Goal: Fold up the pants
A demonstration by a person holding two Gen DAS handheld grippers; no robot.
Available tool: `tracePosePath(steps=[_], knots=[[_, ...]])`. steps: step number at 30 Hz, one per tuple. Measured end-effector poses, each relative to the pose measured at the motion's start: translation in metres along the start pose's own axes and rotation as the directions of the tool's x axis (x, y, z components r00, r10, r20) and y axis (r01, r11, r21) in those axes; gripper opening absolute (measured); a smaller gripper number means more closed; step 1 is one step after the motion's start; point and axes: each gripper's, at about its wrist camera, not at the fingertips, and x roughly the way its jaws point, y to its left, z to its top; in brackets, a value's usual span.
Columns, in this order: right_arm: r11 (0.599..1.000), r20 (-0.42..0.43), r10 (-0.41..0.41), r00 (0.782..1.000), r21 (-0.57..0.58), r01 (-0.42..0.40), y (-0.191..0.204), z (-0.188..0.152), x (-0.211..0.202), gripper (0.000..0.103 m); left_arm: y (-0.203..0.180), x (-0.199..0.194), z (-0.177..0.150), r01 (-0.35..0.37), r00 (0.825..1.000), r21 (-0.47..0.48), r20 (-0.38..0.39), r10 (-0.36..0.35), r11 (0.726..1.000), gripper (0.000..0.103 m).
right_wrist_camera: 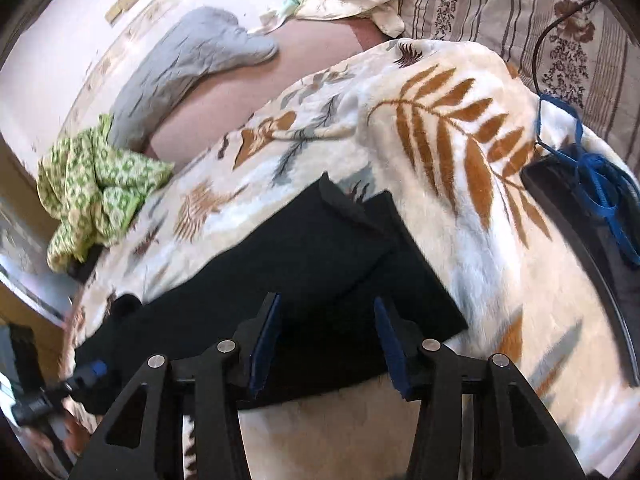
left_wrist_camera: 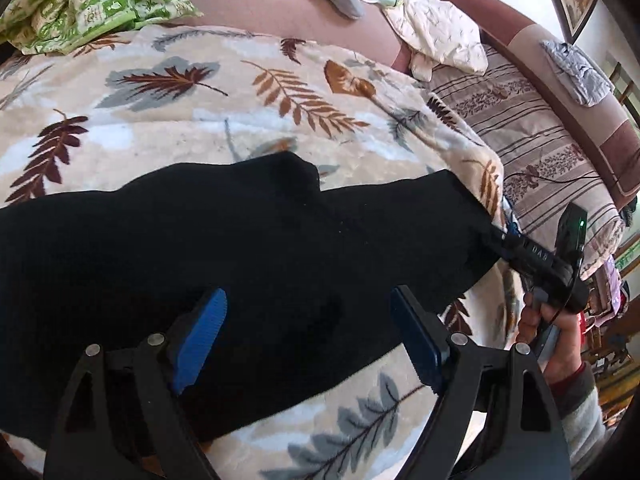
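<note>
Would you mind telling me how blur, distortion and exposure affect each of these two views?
Left wrist view: strong fisheye bending at the edges; the black pants are so dark that folds vanish; the leaf-print blanket is fairly sharp. Right wrist view: motion blur smears the left edge around the green patterned cloth, and the blanket's pale areas look overexposed.

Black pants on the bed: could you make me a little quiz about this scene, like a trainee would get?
1. True or false: the black pants lie on a leaf-patterned blanket.
2. The crumpled cloth at the blanket's far edge is: A) red, B) green and white, C) plain black.
3. Fill in: the jaws of the left gripper and the right gripper both stand ____.

Key: 1 true; 2 B; 3 open.
</note>
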Motion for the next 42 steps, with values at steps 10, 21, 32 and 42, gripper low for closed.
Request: tracePosePath(steps=[10,21,32,42], knots=[[0.999,0.072,-0.011,0.997,-0.034,0.014,0.006,0.009,-0.024,0.004,-0.001,-0.003,0.0,0.021,1.0,-0.007,-0.002,-0.021,1.0,0.084],[0.996,0.006,-0.086,0.996,-0.034,0.087,-0.015,-0.007,-0.018,0.011,-0.007,-0.003,-0.009,0.013,1.0,0.006,0.002,-0.013,1.0,0.084],[0.979,0.119,-0.101,0.988,-0.164,0.12,0.018,0.009,-0.061,0.036,-0.022,-0.017,0.002,-0.059,0.997,0.042,0.054,0.057,0.997,0.084],[0.954,-0.003,-0.108,0.994,-0.283,0.103,0.036,0.0,-0.008,0.046,-0.062,0.011,0.013,-0.142,0.989,0.138,0.072,0.133,0.98,0.085]])
